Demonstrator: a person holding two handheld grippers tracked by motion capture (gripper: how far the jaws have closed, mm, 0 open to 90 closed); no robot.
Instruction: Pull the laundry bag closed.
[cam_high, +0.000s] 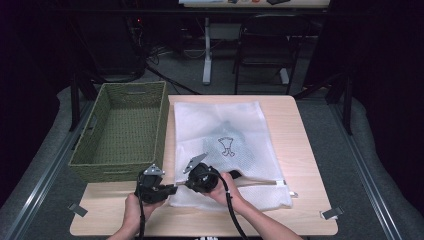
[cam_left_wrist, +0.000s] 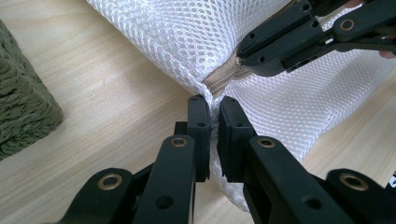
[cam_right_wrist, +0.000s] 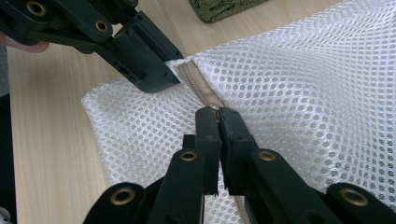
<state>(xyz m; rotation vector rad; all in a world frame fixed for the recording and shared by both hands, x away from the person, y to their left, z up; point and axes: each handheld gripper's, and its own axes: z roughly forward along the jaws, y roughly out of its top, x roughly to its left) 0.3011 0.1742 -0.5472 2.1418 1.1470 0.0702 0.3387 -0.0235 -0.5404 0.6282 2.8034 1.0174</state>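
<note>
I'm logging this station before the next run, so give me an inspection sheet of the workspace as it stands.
Surface: light wooden table, bare around the things.
Job's things: white mesh laundry bag lying flat, something with a dark print inside; tan zipper along its near edge.
Clutter: empty green woven basket at the left.
Grippers: left gripper shut on the bag's corner; right gripper shut at the zipper.
Cables: one black cable trails from each gripper.
Surroundings: dark chair and a desk leg behind; grey floor.
</note>
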